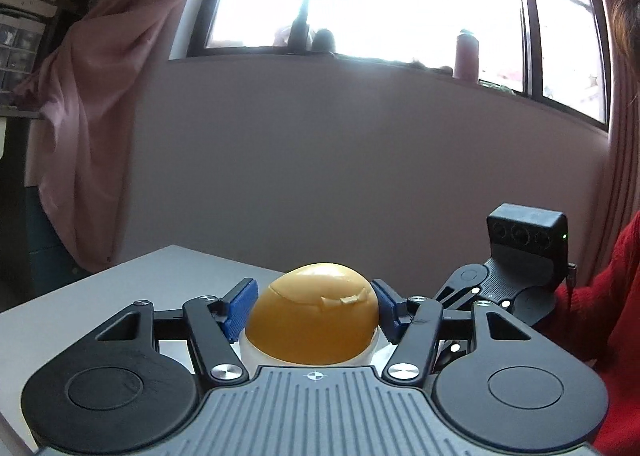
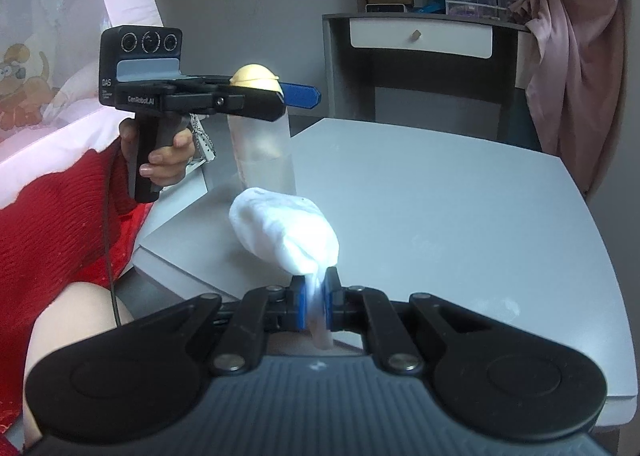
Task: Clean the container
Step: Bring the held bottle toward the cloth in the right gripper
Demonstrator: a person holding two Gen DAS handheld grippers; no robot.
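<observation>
A tall translucent bottle (image 2: 264, 148) with a yellow domed cap (image 2: 255, 76) stands upright near the grey table's (image 2: 440, 196) left edge. My left gripper (image 1: 314, 292) reaches it level, and its blue pads (image 1: 240, 308) press on both sides of the yellow cap (image 1: 312, 320). In the right wrist view a hand holds that left gripper (image 2: 288, 94) by its handle. Lower and nearer, my right gripper (image 2: 316, 288) is shut on a bunched white cloth (image 2: 284, 232), which bulges forward just in front of the bottle's base. The bottle's base is hidden behind the cloth.
A person's red sleeve (image 2: 60, 216) and knee lie along the table's left side. Behind the table stand a dark desk with a white drawer (image 2: 420, 38) and a pink curtain (image 2: 580, 56). A pink bottle (image 1: 466, 56) sits on the window sill.
</observation>
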